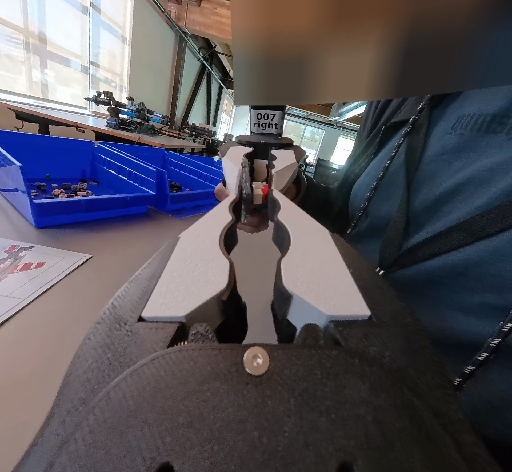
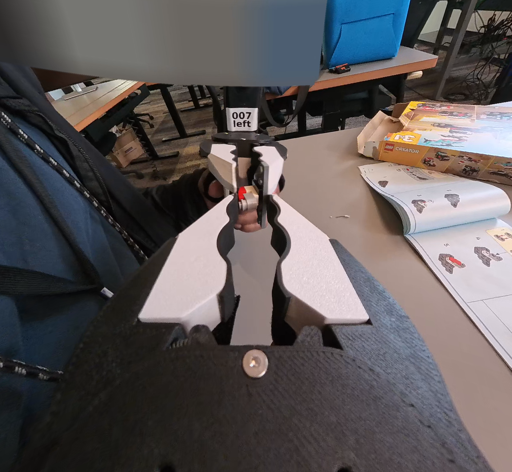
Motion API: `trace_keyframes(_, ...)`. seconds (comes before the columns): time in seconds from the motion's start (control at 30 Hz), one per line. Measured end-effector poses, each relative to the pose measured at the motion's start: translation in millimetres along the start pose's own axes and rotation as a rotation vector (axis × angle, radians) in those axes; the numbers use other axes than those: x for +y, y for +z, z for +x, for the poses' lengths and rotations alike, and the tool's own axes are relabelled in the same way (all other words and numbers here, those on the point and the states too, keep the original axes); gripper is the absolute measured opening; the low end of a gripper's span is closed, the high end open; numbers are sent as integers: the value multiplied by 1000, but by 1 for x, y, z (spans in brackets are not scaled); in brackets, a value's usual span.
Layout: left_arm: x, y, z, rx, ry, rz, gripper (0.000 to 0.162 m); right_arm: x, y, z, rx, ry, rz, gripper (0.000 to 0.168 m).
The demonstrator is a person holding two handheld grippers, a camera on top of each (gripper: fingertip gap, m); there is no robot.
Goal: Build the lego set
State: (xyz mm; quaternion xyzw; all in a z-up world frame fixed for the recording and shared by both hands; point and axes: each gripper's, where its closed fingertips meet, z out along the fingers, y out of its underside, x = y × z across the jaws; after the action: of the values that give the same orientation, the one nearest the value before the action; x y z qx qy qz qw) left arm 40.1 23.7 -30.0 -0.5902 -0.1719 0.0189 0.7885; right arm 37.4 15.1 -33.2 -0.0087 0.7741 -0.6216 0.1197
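A small lego assembly, a dark grey plate [image 1: 246,198] with tan [image 1: 258,195] and red [image 1: 265,190] bricks on its side, is held in the air between both grippers. The grippers meet tip to tip, facing each other. My left gripper [image 1: 252,200] is shut on the assembly from below in its view, with the right gripper [image 1: 256,166] just beyond. In the right wrist view my right gripper [image 2: 250,202] is shut on the same assembly [image 2: 249,200], whose plate [image 2: 261,201] lies against the right-hand finger. The left gripper [image 2: 249,167] is opposite.
Two blue bins [image 1: 91,206] with several small loose pieces stand at the far left of the grey table [image 1: 83,306]. An instruction sheet [image 1: 30,270] lies near them. An open instruction booklet [image 2: 454,226] and the lego box [image 2: 443,142] lie at the right. A person in a dark blue jacket [image 2: 41,223] stands close. Both grippers' tips are close together, under 4 cm apart.
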Motion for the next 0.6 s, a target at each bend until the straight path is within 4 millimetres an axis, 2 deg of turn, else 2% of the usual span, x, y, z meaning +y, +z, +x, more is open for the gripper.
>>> trace_keyframes(0.6, 2, 0, 7, 47, 11, -10, 17, 0, 0, -9, -43, -14, -16, 20)
